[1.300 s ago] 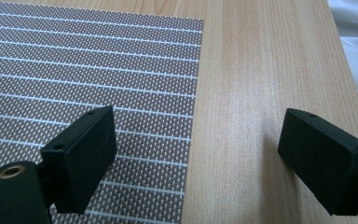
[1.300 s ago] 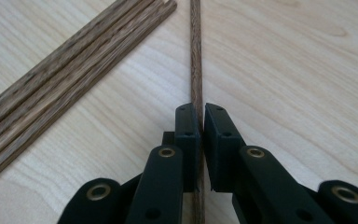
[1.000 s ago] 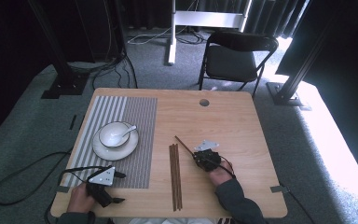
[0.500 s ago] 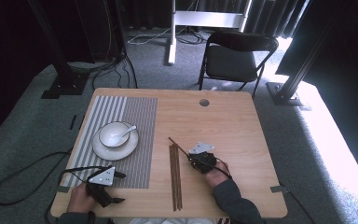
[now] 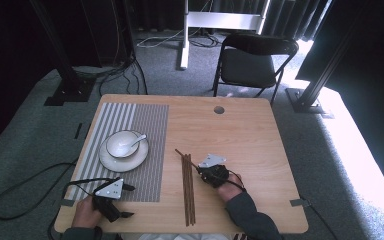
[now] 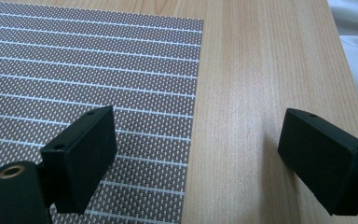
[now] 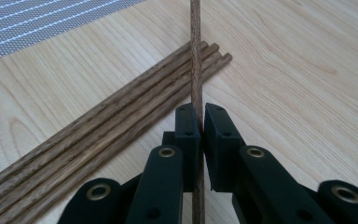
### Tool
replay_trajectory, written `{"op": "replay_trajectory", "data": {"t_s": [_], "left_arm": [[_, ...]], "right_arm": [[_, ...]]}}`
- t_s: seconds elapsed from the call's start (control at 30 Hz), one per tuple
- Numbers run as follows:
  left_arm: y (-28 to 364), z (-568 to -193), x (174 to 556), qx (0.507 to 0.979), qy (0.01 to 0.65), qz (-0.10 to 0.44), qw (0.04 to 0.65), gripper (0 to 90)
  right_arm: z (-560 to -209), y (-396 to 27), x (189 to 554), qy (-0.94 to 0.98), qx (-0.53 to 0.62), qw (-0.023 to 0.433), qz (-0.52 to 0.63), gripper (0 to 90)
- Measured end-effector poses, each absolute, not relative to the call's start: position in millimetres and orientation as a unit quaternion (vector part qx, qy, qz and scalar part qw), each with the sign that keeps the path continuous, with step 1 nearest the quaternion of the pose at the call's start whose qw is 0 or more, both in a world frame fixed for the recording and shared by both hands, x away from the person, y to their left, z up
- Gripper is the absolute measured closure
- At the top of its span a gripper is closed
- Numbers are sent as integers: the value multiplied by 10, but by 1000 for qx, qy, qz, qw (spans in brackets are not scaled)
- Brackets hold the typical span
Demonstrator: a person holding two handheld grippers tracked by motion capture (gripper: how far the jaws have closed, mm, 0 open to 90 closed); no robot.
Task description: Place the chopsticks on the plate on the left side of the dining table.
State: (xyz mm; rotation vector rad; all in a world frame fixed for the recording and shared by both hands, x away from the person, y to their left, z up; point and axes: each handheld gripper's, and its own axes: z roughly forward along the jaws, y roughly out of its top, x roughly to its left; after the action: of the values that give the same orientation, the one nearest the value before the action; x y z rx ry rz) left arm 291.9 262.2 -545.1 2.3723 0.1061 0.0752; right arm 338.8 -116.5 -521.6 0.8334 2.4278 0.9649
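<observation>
My right gripper [image 7: 199, 116] [image 5: 200, 167] is shut on a single brown wooden chopstick [image 7: 196, 56] [image 5: 182, 154], which sticks out ahead of the jaws, over the far ends of the bundle. Several more chopsticks [image 7: 98, 126] [image 5: 187, 190] lie side by side on the wooden table [image 5: 250, 135], just left of that gripper. My left gripper [image 6: 196, 154] [image 5: 125, 202] rests near the table's front left corner with its jaws wide apart and nothing between them, over the edge of the striped grey placemat [image 6: 84, 70] [image 5: 145, 125].
A white bowl [image 5: 121, 144] with a white spoon [image 5: 135, 142] sits on a white plate [image 5: 125, 161] on the placemat. A small round hole [image 5: 219, 109] is in the table's far side. A black folding chair [image 5: 252, 60] stands beyond the table.
My right gripper has moved left and a little toward the front edge with the chopstick in it, up to the bundle. The left gripper has stayed put.
</observation>
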Motion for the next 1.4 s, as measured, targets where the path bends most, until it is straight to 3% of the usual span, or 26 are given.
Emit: {"op": "replay_trajectory", "data": {"t_s": [1.4], "left_arm": [[2622, -5451, 2919, 926, 41, 30, 373, 117]], "right_arm": [[-5083, -959, 3356, 877, 234, 201, 369, 842]]}}
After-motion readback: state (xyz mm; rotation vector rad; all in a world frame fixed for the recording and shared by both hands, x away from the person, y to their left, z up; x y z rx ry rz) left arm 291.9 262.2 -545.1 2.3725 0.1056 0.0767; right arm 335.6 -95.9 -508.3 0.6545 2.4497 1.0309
